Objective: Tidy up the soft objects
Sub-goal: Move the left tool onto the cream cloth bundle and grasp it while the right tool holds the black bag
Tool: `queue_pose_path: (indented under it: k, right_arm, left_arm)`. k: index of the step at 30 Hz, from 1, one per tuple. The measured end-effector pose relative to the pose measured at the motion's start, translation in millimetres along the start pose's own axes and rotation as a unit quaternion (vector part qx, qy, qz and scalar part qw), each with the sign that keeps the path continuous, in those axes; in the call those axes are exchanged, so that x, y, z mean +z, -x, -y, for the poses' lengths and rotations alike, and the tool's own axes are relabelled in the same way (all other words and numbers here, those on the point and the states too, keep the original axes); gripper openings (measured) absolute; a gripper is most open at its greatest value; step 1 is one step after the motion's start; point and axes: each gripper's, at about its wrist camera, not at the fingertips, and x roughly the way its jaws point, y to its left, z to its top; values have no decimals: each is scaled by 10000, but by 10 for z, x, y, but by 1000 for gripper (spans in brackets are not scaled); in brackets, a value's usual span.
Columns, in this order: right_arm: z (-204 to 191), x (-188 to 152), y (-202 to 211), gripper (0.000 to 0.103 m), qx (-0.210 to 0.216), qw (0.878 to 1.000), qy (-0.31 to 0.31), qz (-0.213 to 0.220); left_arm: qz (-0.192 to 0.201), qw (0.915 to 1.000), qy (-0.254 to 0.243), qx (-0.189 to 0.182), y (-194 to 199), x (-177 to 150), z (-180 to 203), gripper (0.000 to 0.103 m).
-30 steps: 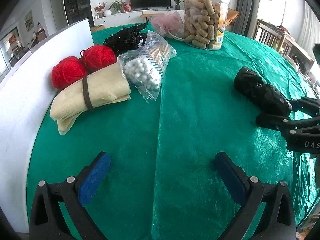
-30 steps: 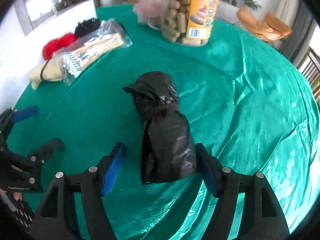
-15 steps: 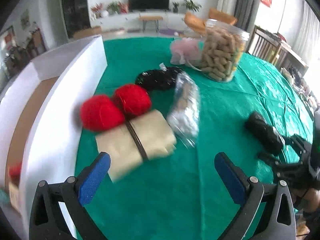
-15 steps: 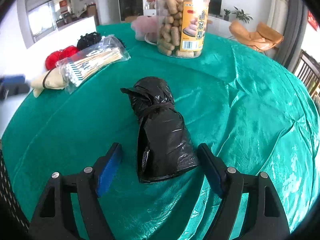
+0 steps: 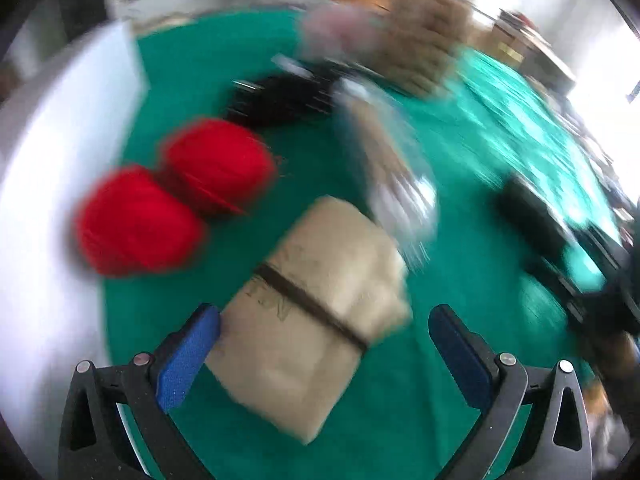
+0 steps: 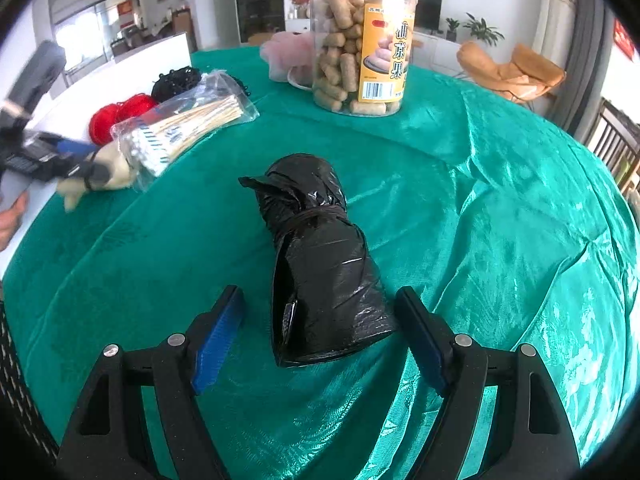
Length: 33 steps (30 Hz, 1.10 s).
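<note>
The right gripper [image 6: 318, 336] sits with its jaws spread wide around the low end of the black bag roll [image 6: 320, 256], which lies on the green tabletop [image 6: 500, 200]. The jaws have just been opening, and the roll is between them, but the pads do not press on it. To grab it well, I think the gripper should go lower, keep the roll in the middle, then squeeze gently so the slippery plastic does not slide out.

The left gripper [image 5: 324, 344] is spread wide too, just over the tan cloth roll [image 5: 320, 304] with a dark band around it. Its left pad looks close to the cloth. That view is blurry. The red yarn balls [image 5: 172, 204] lie near a white box wall [image 5: 60, 160]. I think the cloth should be pinched near the band.
</note>
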Motion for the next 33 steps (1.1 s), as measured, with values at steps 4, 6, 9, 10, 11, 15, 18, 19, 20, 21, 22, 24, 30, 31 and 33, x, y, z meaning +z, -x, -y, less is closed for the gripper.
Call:
queue_pose_path:
  k: [4, 6, 9, 10, 11, 15, 18, 19, 20, 21, 22, 24, 30, 31, 33]
  right_arm:
    - [0, 1, -2, 80, 0, 10000, 2, -1]
    - [1, 3, -3, 80, -1, 10000, 3, -1]
    - [4, 3, -4, 80, -5, 10000, -6, 0]
    - [6, 4, -5, 80, -7, 10000, -12, 0]
    - [11, 2, 1, 80, -9, 10000, -20, 1]
    - [16, 3, 4, 80, -12, 10000, -29, 2]
    - [17, 6, 2, 80, -11, 10000, -28, 3]
    - [18, 6, 0, 80, -13, 10000, -29, 2]
    - [19, 7, -1, 80, -13, 10000, -31, 2]
    - [16, 4, 1, 80, -9, 10000, -31, 3]
    - [16, 4, 0, 80, -11, 10000, -29, 2]
    - [16, 5, -1, 80, -9, 10000, -26, 2]
    - [16, 8, -4, 80, -16, 10000, -29, 2]
    - [17, 3, -2, 80, -22, 10000, -32, 3]
    - [18, 3, 0, 80, -23, 10000, -34, 3]
  left_arm:
    - [-74, 9995, -276, 157, 52, -67, 136, 103]
    - [-24, 9993, -255, 264, 30, -63, 153, 103]
    - [-42, 9974, -243, 679, -106, -12, 183, 103]
    - [-28, 9962, -276, 831, -153, -1, 207, 103]
    - [0, 9949, -306, 958, -186, -8, 224, 103]
    - [280, 9934, -222, 1085, -199, -107, 277, 80]
    - [361, 9913, 436, 1189, -115, -225, 280, 71]
    - [373, 9905, 815, 1041, -76, -300, 291, 71]
    - [423, 9903, 1031, 827, -45, -367, 328, 71]
    - [471, 9906, 1127, 621, -29, -423, 387, 75]
    - [495, 9915, 1089, 509, -40, -468, 462, 80]
    - [546, 9924, 769, 786, -118, -515, 600, 89]
    - [759, 9860, 707, 1306, -235, -512, 593, 103]
    - [782, 9855, 725, 1317, -238, -503, 600, 103]
    - [857, 9847, 722, 1334, -218, -536, 609, 103]
